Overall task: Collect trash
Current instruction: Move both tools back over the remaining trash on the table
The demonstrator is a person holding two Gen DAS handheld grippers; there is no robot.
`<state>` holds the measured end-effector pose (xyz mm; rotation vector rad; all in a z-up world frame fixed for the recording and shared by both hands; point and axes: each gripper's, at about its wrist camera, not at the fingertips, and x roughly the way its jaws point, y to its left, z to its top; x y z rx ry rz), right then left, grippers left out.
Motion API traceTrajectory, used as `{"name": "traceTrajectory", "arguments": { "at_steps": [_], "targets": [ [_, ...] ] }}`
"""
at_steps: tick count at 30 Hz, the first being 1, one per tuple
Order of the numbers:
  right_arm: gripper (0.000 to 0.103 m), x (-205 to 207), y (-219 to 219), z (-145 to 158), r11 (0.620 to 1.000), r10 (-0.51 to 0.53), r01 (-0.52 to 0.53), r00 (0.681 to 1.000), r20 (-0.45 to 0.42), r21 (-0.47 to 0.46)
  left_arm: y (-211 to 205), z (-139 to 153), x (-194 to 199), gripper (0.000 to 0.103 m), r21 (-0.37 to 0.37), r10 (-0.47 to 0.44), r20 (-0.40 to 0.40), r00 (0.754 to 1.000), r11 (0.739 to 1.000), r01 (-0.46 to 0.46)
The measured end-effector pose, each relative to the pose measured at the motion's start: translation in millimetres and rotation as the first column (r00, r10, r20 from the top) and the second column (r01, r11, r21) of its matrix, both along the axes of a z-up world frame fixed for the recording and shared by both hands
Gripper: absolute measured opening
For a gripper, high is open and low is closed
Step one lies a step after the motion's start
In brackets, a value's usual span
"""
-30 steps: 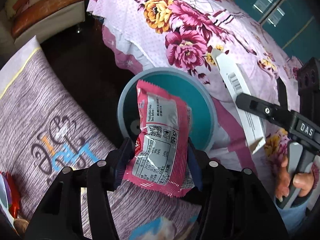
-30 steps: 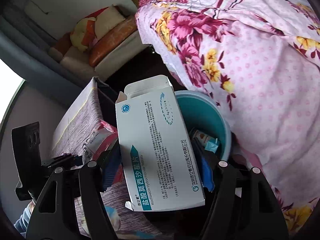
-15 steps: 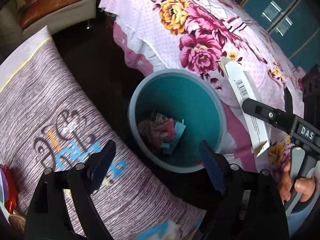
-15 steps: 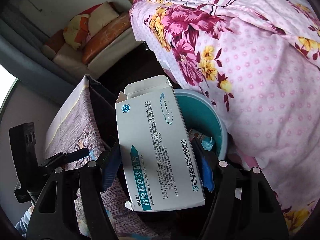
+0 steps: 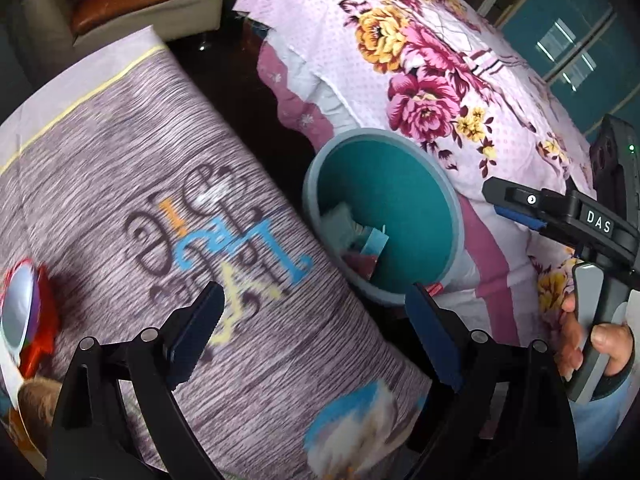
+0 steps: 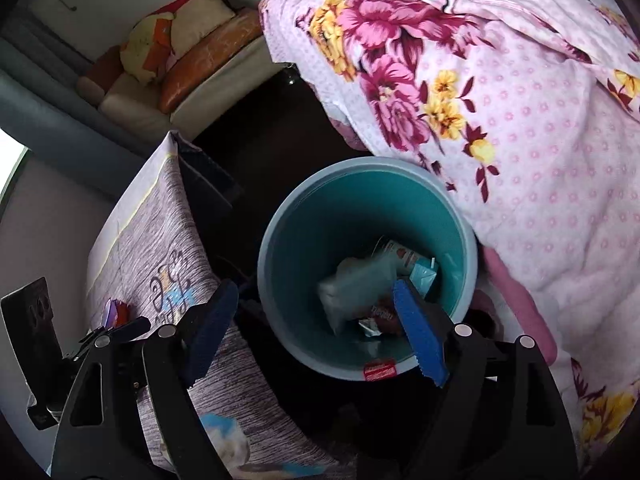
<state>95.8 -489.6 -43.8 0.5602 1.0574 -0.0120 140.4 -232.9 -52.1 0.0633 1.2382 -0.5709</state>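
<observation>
A soft floral quilt (image 6: 520, 128) draped beside the round teal plastic bin (image 6: 360, 216), where a flat white box (image 6: 352, 284) and crinkled wrappers (image 6: 380, 316) lay, while the right gripper (image 6: 316, 324) and left gripper (image 5: 316, 336) were opening, both empty.

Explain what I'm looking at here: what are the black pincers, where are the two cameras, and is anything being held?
No robot here: a person carries one handheld tool per hand, each with a fisheye camera looking along its fingers. The left view shows the left tool above a printed grey cloth; the right tool and the hand gripping it appear at the side. The right view looks past the right tool into a teal bin holding wrappers and a box. Both tools are empty, jaws opening.
</observation>
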Motion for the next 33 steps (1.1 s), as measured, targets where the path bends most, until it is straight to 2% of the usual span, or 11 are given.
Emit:
{"name": "traceTrajectory", "arguments": {
  "at_steps": [17,26,33],
  "targets": [
    [0.077,-3,95,25,0.985,0.169,-0.169,0.986,0.009,-0.025,106,25,-34,0.092,-0.001,0.137,0.043,0.99,0.991,-0.137],
    [0.077,-5,158,30,0.961,0.272,-0.273,0.962,-0.018,-0.039,173,40,-53,0.092,0.006,0.219,0.086,0.972,0.975,-0.22],
    [0.078,-8,213,35,0.927,0.37,-0.37,0.929,-0.016,-0.065,227,52,-67,0.092,0.009,0.292,0.126,0.948,0.955,-0.295]
  ]
}}
